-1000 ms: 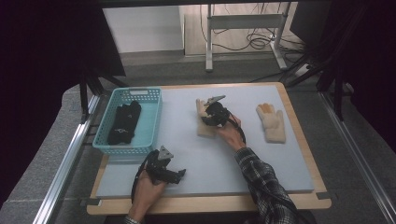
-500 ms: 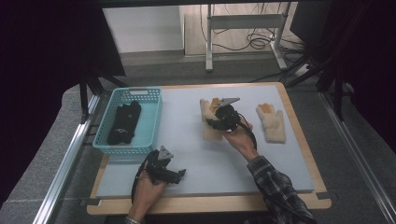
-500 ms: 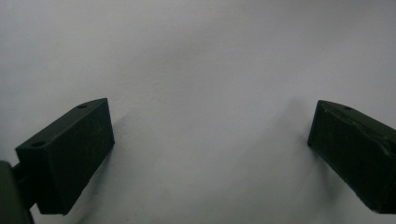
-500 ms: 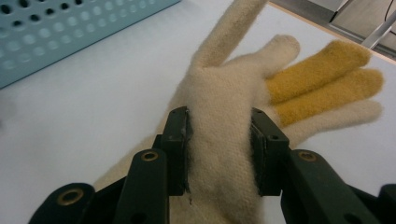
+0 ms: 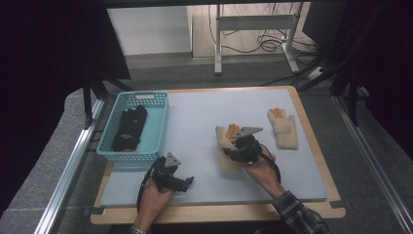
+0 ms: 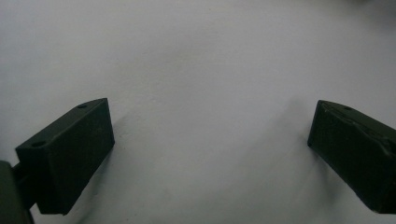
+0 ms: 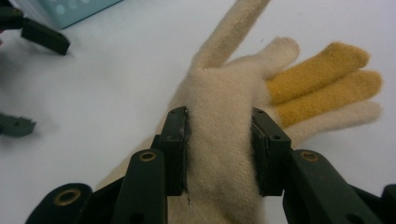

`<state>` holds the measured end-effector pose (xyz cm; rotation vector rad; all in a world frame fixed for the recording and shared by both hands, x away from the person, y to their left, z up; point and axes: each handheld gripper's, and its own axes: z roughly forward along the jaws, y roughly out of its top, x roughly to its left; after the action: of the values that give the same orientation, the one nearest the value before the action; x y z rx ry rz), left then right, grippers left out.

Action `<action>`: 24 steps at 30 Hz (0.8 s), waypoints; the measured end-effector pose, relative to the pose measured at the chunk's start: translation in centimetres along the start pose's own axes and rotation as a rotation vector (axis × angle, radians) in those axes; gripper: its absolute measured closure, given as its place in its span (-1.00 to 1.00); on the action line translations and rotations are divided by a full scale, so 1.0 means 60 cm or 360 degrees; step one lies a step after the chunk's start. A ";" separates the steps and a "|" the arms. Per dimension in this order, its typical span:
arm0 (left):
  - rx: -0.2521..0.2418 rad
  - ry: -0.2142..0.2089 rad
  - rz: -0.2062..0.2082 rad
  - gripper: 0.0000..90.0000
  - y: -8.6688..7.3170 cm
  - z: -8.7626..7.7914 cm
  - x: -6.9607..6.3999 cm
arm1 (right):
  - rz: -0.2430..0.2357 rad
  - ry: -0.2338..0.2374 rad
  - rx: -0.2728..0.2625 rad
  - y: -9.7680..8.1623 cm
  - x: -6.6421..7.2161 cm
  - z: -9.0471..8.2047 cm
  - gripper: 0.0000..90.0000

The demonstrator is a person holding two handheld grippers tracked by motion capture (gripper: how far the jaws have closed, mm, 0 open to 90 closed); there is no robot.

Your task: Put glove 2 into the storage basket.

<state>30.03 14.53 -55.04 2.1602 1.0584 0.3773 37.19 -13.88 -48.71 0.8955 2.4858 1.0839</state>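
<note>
A cream knit glove (image 5: 223,135) with yellow fingers lies at the middle of the pale blue mat, and my right gripper (image 5: 238,145) is shut on it. In the right gripper view the two jaws pinch a fold of the glove's palm (image 7: 224,88), and its fingers spread away from the right gripper (image 7: 219,122). A matching cream glove (image 5: 283,128) lies flat farther right. My left gripper (image 5: 171,178) rests near the front left of the mat. In its own view the left gripper (image 6: 210,121) is open, with bare mat between the jaws.
A light blue basket (image 5: 158,127) holding black gloves (image 5: 129,127) stands at the mat's left side; its corner (image 7: 79,7) also edges into the right gripper view. The wooden table rim (image 5: 311,126) frames the mat. A metal stand (image 5: 253,29) is on the floor beyond.
My right gripper has pulled the cream glove toward the near edge and a little to the right. The left gripper has stayed where it was.
</note>
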 end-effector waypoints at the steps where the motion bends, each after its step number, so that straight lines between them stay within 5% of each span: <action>1: 0.0000 0.0001 0.0000 -0.98 0.000 0.000 0.000 | 0.0003 0.0007 0.0004 -0.006 0.005 0.001 0.35; 7: 0.0005 0.0001 0.0005 -0.98 0.000 0.000 0.000 | -0.0025 0.0041 0.0080 -0.031 0.019 0.019 0.02; 13: 0.0006 0.0001 0.0007 -0.98 0.000 0.000 0.000 | -0.0026 0.0022 0.0020 -0.027 0.008 -0.002 -0.19; 18: 0.0005 0.0000 0.0001 -0.98 0.000 0.000 0.000 | 0.0027 -0.0048 0.0014 -0.031 -0.027 -0.017 -0.14; 24: 0.0005 0.0001 0.0002 -0.98 0.000 0.000 0.000 | 0.0149 -0.0155 0.0003 -0.049 -0.092 -0.035 0.14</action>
<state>30.02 14.54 -55.03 2.1640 1.0584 0.3769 39.19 -20.15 -49.41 1.0489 2.3873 1.0411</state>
